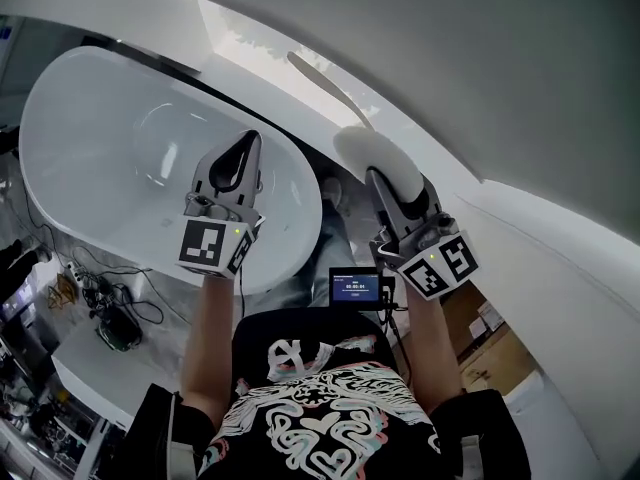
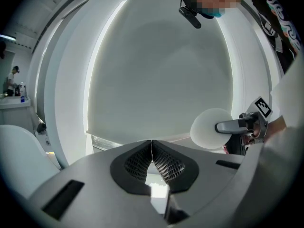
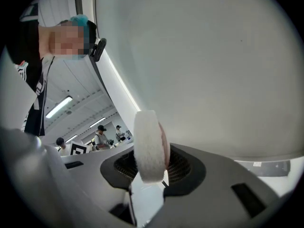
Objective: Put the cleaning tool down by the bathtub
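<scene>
The right claw (image 1: 388, 186) was clamped on the cleaning tool (image 1: 372, 156), a round white pad. In the right gripper view the pad (image 3: 149, 144) stood edge-on between the two jaws, which pressed on it from either side. The tool was in the air just beside the bathtub (image 1: 90, 108), off the right side of its rim as the head view showed it, between the tub and the pale wall (image 1: 500, 78). I cannot tell whether it touched either.

The left claw (image 1: 243, 153) hung over the tub's right rim. Its jaws were closed tip to tip with nothing between them (image 2: 152, 151).

A small lit screen (image 1: 355, 287) sat at the person's waist. Cables (image 1: 100, 288) lay on the floor by the tub's near-left edge.
</scene>
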`<state>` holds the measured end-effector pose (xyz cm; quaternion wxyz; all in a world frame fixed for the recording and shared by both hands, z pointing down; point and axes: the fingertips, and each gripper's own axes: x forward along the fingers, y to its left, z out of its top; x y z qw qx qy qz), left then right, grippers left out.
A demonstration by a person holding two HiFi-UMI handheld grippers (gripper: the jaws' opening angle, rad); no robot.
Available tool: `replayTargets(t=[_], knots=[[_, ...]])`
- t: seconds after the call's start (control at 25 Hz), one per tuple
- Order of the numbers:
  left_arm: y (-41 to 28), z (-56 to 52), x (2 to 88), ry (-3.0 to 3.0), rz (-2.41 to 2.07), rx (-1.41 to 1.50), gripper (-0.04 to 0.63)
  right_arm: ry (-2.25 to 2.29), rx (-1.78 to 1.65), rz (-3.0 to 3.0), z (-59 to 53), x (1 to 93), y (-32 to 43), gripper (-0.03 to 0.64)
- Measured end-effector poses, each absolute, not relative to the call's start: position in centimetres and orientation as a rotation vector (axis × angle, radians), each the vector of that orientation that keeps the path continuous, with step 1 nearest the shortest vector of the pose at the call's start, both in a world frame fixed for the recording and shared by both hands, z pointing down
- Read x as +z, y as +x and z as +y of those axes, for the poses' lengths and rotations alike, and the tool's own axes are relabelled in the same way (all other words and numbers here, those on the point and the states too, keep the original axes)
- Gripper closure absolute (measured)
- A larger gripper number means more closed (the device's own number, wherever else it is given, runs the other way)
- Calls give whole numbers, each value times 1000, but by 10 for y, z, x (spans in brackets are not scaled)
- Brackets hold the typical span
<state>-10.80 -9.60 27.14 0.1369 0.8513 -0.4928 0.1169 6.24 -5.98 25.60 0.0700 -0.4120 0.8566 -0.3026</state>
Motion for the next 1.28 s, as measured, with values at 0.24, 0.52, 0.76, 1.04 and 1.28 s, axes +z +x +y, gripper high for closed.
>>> replayTargets(t=[0.24,0.52,0.76,1.04,1.28], knots=[[-106,-94,314,2422,-1416,391,578,-1254,-972,2580,-67,301,68,465],[-107,-94,363,2363,-1424,450,578,-1237,-1038,2612,-79,348,67,465],[-107,-94,399,2334,-1416,473,578,-1232,-1069,2631,-87,386,63,465],[-111,-90,435,2290,-1413,473,578,-1262,-1135,2619,-91,429,64,465],[-111,-90,460,2285,-1399,516,578,-1272,-1168,2605,-96,451,62,465]])
